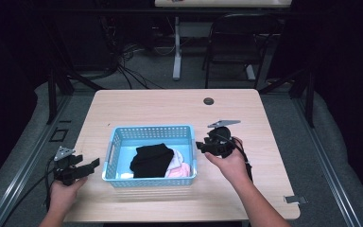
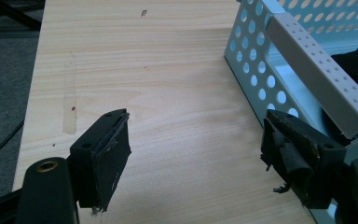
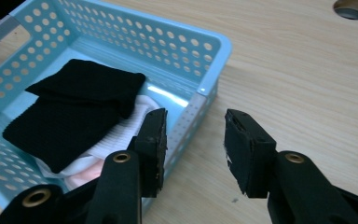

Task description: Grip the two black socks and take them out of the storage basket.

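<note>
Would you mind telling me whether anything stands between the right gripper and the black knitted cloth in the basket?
Yes: the near wall of the light blue perforated plastic basket stands between the open right gripper and the black knitted cloth.

The high view looks down and forward over the table (image 1: 170,101), while both gripper views look closely along their jaws at the blue basket (image 1: 149,134) from opposite sides.

Light blue perforated basket (image 1: 150,133) sits upright on the table, toward the near edge, roughly mid-width. Inside: folded black knit cloth (image 1: 151,160) lying flat over white cloth (image 1: 177,158) and pink cloth (image 1: 183,170) (both peeking out at the right near corner).
</note>
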### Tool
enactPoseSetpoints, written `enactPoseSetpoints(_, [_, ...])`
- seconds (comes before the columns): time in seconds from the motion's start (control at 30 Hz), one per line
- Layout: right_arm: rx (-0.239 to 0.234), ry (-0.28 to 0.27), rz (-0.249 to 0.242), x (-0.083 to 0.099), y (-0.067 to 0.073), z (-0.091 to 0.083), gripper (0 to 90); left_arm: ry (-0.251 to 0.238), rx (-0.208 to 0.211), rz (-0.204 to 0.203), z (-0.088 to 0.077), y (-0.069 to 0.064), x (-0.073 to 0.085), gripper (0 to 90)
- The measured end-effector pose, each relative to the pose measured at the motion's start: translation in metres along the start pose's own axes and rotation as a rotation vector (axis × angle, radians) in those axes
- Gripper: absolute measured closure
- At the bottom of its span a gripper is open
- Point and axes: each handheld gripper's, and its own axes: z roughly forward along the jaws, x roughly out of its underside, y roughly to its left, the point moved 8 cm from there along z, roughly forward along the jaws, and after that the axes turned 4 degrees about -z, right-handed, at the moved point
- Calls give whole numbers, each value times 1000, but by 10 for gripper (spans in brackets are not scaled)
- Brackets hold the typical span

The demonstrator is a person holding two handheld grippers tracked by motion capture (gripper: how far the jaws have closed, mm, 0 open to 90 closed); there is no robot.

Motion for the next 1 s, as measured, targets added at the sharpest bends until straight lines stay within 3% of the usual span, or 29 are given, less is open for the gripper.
enactPoseSetpoints(0.47, [-90, 80, -36, -16, 42, 37, 606, 1, 7, 2, 2, -1, 0, 236])
enactPoseSetpoints(0.7, [-135, 160, -20, -19, 53, 67, 635, 6, 8, 5, 2, -1, 0, 236])
enactPoseSetpoints(1.0, [-130, 238, -39, -16, 60, 95, 626, 5, 5, 2, 3, 1, 0, 236])
